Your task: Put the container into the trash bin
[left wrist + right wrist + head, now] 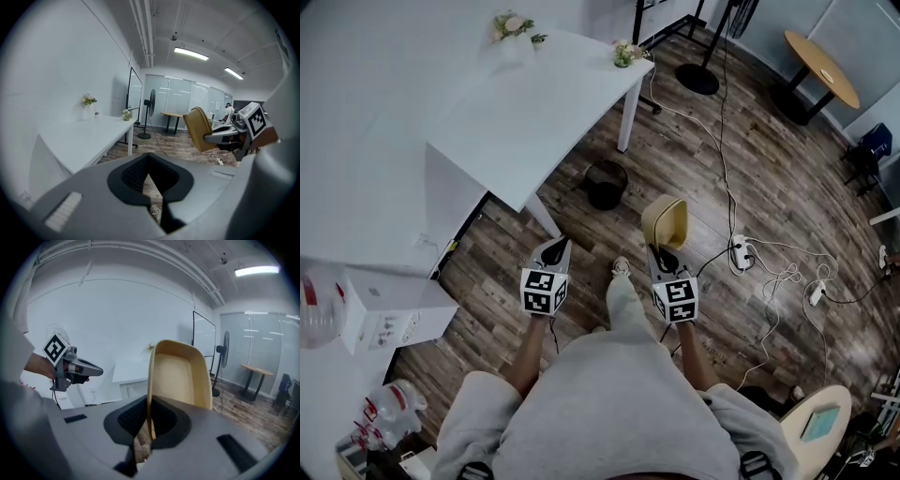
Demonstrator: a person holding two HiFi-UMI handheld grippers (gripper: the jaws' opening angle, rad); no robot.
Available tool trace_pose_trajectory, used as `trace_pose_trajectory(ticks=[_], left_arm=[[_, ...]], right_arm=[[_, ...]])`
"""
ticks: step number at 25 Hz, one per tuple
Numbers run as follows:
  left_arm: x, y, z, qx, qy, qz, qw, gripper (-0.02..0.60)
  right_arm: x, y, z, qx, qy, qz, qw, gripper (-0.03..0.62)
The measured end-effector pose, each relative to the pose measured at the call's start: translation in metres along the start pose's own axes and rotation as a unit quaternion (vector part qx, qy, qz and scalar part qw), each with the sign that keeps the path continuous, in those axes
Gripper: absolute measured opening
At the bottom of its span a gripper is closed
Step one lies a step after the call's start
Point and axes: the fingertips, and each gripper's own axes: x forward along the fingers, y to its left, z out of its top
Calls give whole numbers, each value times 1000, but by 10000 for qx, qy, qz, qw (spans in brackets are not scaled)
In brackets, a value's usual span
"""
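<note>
Counts first.

- One trash bin [606, 185]: dark, round, standing on the wood floor. We take it as our landmark.
- One container [666, 220]: tan, a shallow tub shape. It is held up on edge on the near side of the trash bin and a little to its right, apart from it and clear of the floor.
- Two claws, each carrying one cube with black-and-white square markers. These are patterns only, with no letters.

The right claw [662, 254] is clamped on the container's rim. In the right gripper view the thin wall stands upright between the two pads, with the hollow side facing right. The left claw [555, 246] sits on the near side of the trash bin and to its left. Its jaws are drawn together with nothing between them, and only floor shows through the slit.

- One white table [534, 112]: its near corner is just beside the trash bin, on the left.
- Two small flower vases on that table, both beyond the trash bin: one [514, 28] far to the left, one [624, 54] nearly straight behind.
- One round wooden table [821, 67], well apart from the trash bin at the far right.
- One white power strip [739, 250] on the floor to the right of the trash bin, with loose cables trailing from it.
- One white box [389, 305], near left and well apart from the trash bin. Its print is too small for us to read.
</note>
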Motion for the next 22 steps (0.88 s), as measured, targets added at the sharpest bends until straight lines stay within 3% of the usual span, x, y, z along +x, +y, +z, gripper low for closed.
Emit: trace_pose_trajectory(ticks=[22], left_arm=[[160,42,86,-146,265,180,9994,11]], right_arm=[[129,-130,56,20,171,436,9989,23]])
